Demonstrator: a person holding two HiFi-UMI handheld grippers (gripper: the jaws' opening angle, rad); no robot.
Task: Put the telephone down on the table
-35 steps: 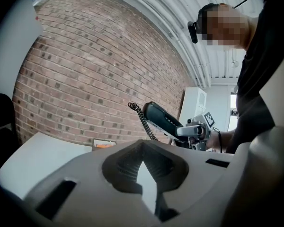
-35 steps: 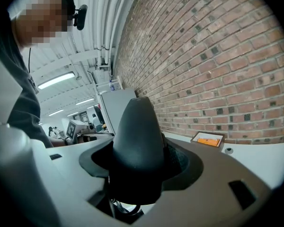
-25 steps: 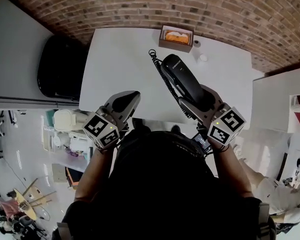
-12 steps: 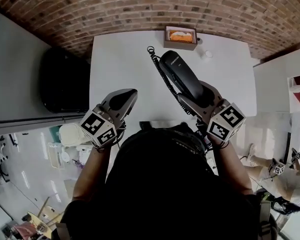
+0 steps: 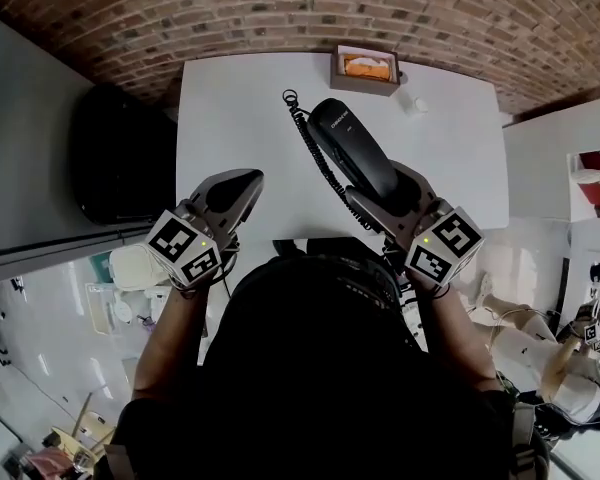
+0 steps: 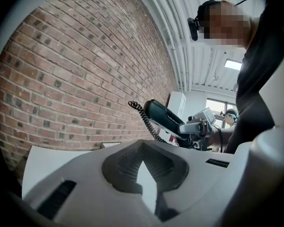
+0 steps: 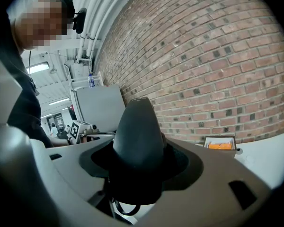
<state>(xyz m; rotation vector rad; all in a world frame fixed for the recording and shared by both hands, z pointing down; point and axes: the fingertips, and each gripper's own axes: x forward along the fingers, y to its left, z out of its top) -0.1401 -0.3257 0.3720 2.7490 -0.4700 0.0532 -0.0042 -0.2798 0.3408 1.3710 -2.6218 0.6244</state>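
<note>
right gripper (image 5: 392, 194): clamped on 1 telephone (image 5: 352, 148), over 1 table (image 5: 240, 118) | left gripper (image 5: 246, 180): jaws together, empty | 1 box (image 5: 365, 68) at far edge

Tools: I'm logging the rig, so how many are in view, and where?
2. The left tool is shut and empty over the table, toward its near left; the right tool grips the telephone above the table. None seems hidden.

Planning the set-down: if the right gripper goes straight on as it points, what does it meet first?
Probably the brick wall, passing left of the box; depth is unclear. Its telephone leads.
</note>
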